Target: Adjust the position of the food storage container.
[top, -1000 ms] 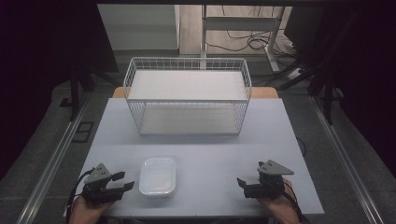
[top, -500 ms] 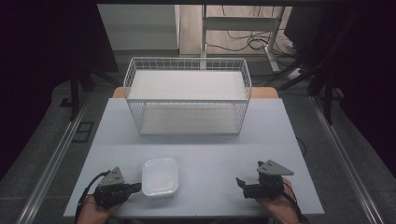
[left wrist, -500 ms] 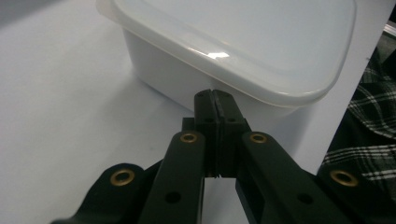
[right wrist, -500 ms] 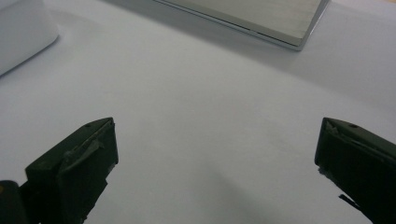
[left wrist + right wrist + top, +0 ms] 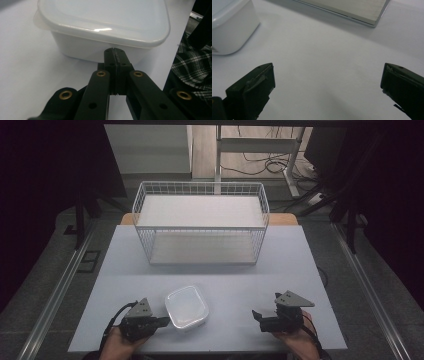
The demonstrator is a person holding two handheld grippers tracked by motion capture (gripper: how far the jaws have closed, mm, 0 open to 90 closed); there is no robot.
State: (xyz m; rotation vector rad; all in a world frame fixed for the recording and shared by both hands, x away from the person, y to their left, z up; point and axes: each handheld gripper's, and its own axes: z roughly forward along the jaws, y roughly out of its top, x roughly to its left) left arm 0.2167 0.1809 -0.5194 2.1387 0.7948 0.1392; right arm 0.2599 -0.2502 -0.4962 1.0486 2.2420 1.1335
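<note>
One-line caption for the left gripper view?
Shut left gripper at the side wall of a lidded white plastic container on the white table.

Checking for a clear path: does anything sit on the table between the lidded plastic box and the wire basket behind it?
Nothing visible does. Bare white table lies between the translucent lidded plastic box and the white wire basket; both claws sit nearer the person.

Glossy plastic tub (image 5: 105, 27) (matt table (image 5: 280, 270))

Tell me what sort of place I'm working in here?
Probably a lab or recording workspace, not a home: a plain white table holding only a wire basket and lidded container, with loose cables on the floor behind.
</note>
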